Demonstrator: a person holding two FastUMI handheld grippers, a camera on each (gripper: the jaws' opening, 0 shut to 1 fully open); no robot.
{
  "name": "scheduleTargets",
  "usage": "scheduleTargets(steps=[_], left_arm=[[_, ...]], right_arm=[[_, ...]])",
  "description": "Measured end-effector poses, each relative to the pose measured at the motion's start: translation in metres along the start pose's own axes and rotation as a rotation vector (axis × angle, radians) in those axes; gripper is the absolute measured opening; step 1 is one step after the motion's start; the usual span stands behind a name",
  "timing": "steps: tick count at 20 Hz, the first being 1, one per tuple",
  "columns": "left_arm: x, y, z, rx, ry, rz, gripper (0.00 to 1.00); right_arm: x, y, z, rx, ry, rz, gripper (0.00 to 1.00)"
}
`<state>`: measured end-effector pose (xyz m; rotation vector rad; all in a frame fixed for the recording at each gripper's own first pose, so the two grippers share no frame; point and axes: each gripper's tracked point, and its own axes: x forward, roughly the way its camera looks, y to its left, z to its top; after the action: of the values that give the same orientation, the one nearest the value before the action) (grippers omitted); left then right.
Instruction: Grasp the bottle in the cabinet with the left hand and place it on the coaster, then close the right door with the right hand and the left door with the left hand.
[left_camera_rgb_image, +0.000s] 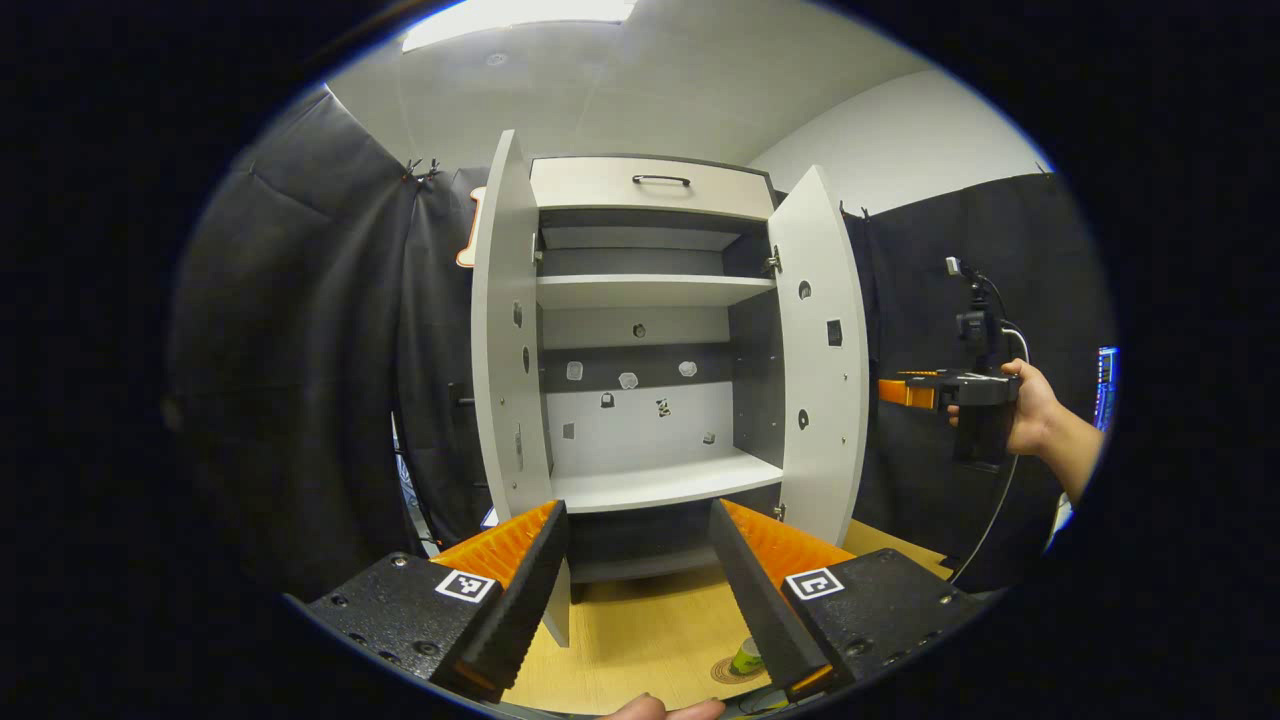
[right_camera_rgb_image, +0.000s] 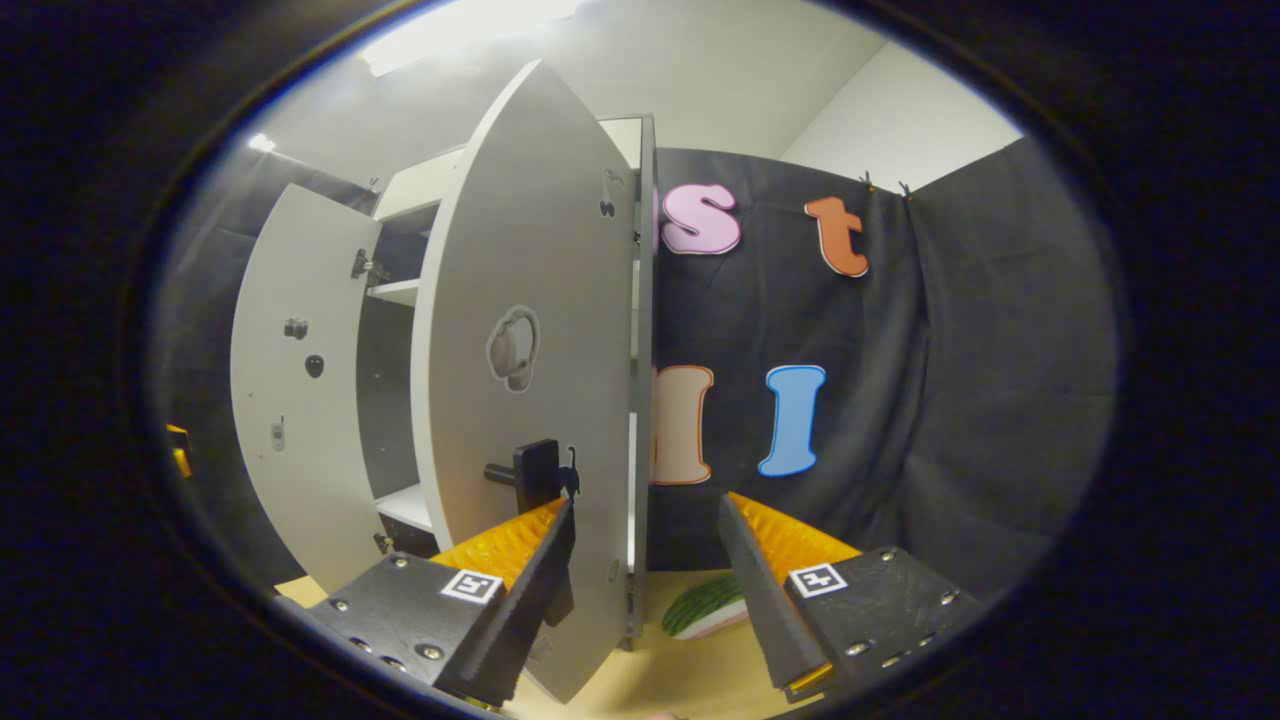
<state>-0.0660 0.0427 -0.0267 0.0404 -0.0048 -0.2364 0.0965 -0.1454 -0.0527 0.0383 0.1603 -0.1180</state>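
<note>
**Bottle on the coaster, both cabinet doors open**

While the small green bottle (left_camera_rgb_image: 747, 656) stands on the round brown patterned coaster (left_camera_rgb_image: 728, 672) on the light wooden table (left_camera_rgb_image: 640, 630), we see it partly hidden behind one finger of the left gripper (left_camera_rgb_image: 640, 585), low in the left gripper view. Our left gripper's fingers are spread wide with nothing between them, held in front of the tall white cabinet (left_camera_rgb_image: 650, 340). Its white shelves (left_camera_rgb_image: 650, 290) are bare, and both doors stand open: the left door (left_camera_rgb_image: 505, 340) and the right door (left_camera_rgb_image: 822, 350).

Off beyond the right door, a hand (left_camera_rgb_image: 1030, 405) holds the right gripper (left_camera_rgb_image: 900, 392) in the air near the black cloth wall. In the right gripper view, its fingers are parted and grip nothing, close beside the right door's outer face, just below the black door handle (right_camera_rgb_image: 530, 470). A green striped object (right_camera_rgb_image: 705, 605) lies on the table behind the door's edge.
</note>
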Motion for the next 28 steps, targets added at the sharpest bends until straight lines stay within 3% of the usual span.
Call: scheduleTargets(steps=[4, 7, 10, 12, 14, 16, 17, 23, 24, 27, 28], left_arm=[[-0.001, 0.013, -0.001, 0.040, -0.009, 0.020, 0.90], [-0.001, 0.025, -0.005, 0.034, -0.012, 0.038, 0.90], [-0.002, 0.039, -0.008, 0.021, -0.012, 0.065, 0.89], [-0.003, 0.047, -0.009, 0.014, -0.014, 0.076, 0.90], [-0.003, 0.059, -0.014, 0.016, -0.006, 0.098, 0.90], [-0.004, 0.069, -0.018, 0.009, 0.002, 0.117, 0.90], [-0.003, 0.071, -0.019, 0.002, 0.004, 0.120, 0.90], [0.001, 0.098, -0.029, -0.025, 0.021, 0.162, 0.90], [0.001, 0.103, -0.030, -0.036, 0.023, 0.165, 0.90], [0.005, 0.126, -0.035, -0.056, 0.026, 0.190, 0.90], [0.006, 0.135, -0.037, -0.064, 0.029, 0.204, 0.90]], right_arm=[[0.005, 0.026, -0.002, 0.007, -0.002, 0.009, 0.89], [0.012, 0.050, -0.004, 0.016, -0.001, 0.036, 0.86], [0.020, 0.073, -0.013, 0.034, 0.027, 0.056, 0.89], [0.024, 0.094, -0.015, 0.048, 0.033, 0.105, 0.89], [0.026, 0.114, -0.016, 0.055, 0.031, 0.158, 0.97], [0.031, 0.116, -0.017, 0.039, 0.030, 0.145, 0.91], [0.032, 0.118, -0.020, 0.032, 0.036, 0.135, 0.99], [0.025, 0.128, -0.025, 0.023, 0.036, 0.140, 0.91], [0.023, 0.130, -0.027, 0.017, 0.035, 0.144, 0.95], [0.014, 0.132, -0.034, 0.006, 0.048, 0.140, 0.91], [0.010, 0.134, -0.036, 0.025, 0.061, 0.134, 0.95]])
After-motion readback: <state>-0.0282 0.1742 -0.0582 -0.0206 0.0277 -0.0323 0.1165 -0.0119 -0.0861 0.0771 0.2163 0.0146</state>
